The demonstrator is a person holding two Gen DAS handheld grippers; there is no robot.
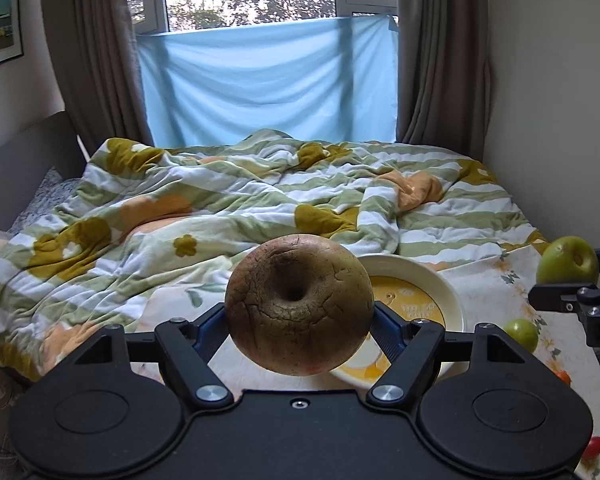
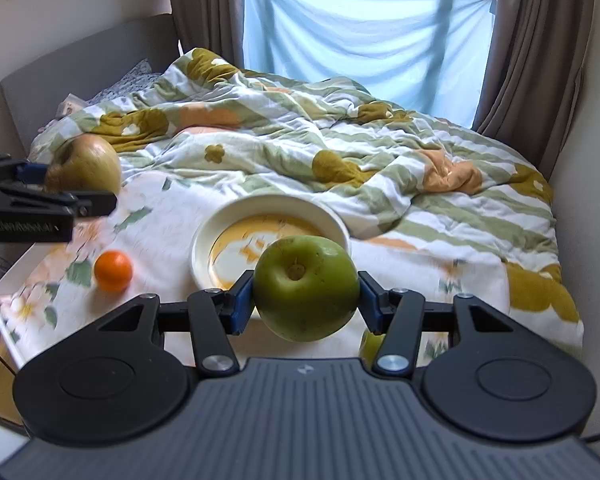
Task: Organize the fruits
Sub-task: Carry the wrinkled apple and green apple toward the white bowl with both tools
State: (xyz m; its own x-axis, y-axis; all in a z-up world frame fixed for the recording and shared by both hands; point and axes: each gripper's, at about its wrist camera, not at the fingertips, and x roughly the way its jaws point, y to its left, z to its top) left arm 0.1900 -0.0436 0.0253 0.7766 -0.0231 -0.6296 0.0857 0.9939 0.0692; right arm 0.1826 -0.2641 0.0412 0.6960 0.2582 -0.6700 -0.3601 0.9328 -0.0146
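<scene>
My left gripper (image 1: 299, 320) is shut on a brown, cracked apple (image 1: 299, 305) and holds it in the air, in front and to the left of a cream bowl with a yellow inside (image 1: 448, 292). My right gripper (image 2: 306, 302) is shut on a green apple (image 2: 306, 288) just in front of the same bowl (image 2: 212, 236), which holds no fruit. The right gripper and its green apple (image 1: 567, 261) show at the right edge of the left wrist view. The left gripper and brown apple (image 2: 85, 165) show at the left of the right wrist view.
The bowl stands on a floral cloth over a small table (image 2: 4, 280) by a bed with a rumpled striped duvet (image 2: 340, 140). An orange (image 2: 113, 271) lies left of the bowl. A small green fruit (image 1: 521, 334) and red tomatoes (image 1: 592, 448) lie on the right.
</scene>
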